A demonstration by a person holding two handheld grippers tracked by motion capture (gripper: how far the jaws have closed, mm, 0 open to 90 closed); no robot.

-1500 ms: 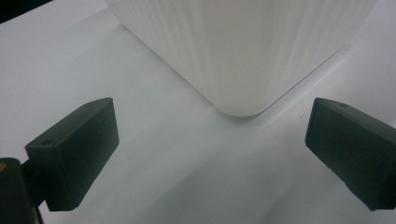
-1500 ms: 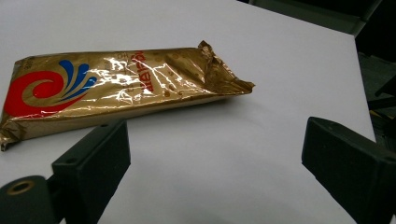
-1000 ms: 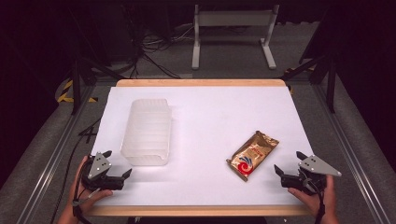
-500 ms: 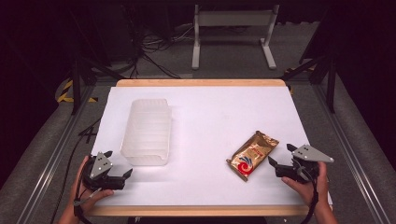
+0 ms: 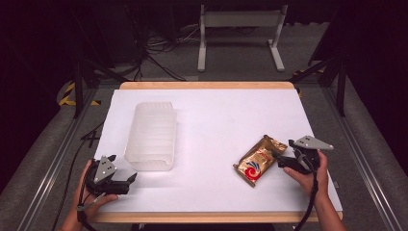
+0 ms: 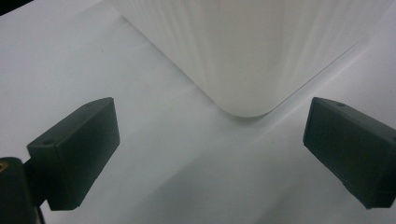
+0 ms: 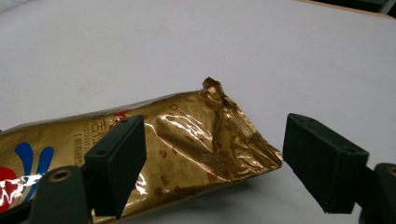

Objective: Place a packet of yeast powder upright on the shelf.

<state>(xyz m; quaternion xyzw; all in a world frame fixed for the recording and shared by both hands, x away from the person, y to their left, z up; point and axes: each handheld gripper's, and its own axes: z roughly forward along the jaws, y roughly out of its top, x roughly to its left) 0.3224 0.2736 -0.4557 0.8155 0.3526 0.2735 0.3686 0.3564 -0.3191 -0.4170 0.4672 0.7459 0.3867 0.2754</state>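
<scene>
Right gripper (image 5: 280, 161) at gold packet's (image 5: 257, 160) crimped end, jaws apart and just been closing, nothing pinched yet; packet's long axis runs away from them; left gripper (image 5: 126, 180), jaws spread, well apart from packet.

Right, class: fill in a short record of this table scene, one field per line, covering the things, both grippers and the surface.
packet: gold snack packet lying flat, right of centre
container: clear ribbed plastic container, left side
right gripper: open, jaws just been closing, astride the packet's crimped end, not pressing
left gripper: open, facing a container corner, apart from it
surface: white table
</scene>
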